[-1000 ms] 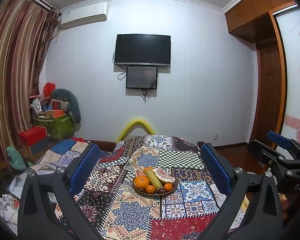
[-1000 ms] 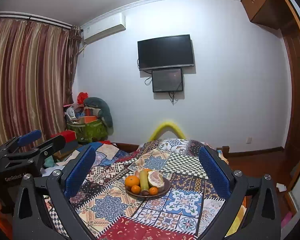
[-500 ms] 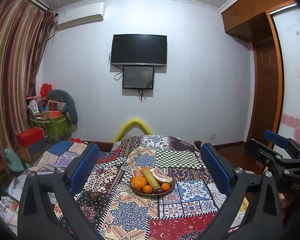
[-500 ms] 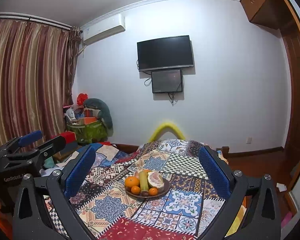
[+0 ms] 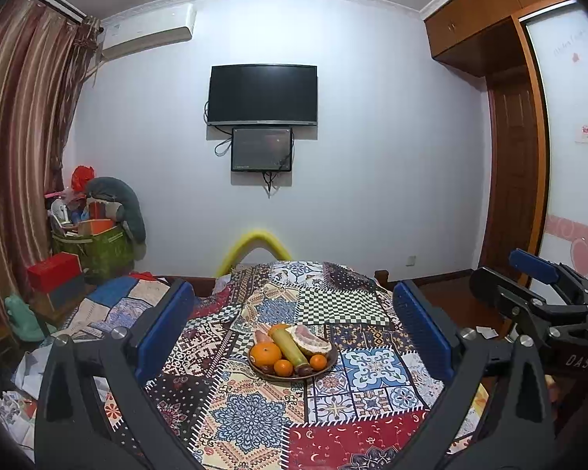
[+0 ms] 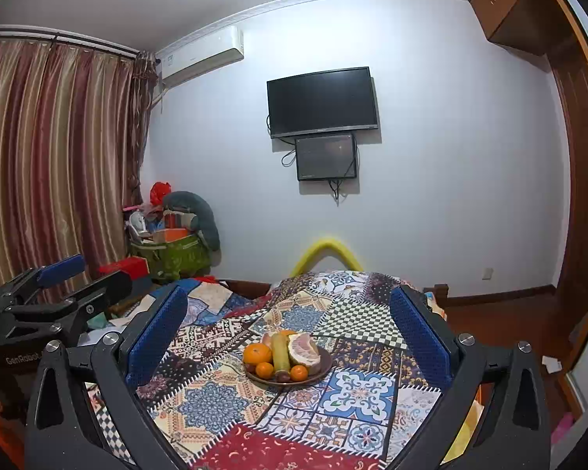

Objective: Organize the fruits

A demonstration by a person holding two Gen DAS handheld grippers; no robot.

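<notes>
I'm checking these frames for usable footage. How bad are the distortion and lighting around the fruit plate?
Left wrist view: fisheye bends the curtain and wardrobe, corners vignette black, but the fruit plate sits near centre, sharp and evenly lit. Right wrist view: the same bowing at the edges, the plate clear with only soft shadow, no glare on the television.

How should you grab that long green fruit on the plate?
Grip the long green fruit across its narrow middle, coming from above with the right gripper, fingers on either long side. It lies lengthwise away from the camera, wedged between the big orange and the cut pomelo, so its ends are crowded and only its top is free.
</notes>
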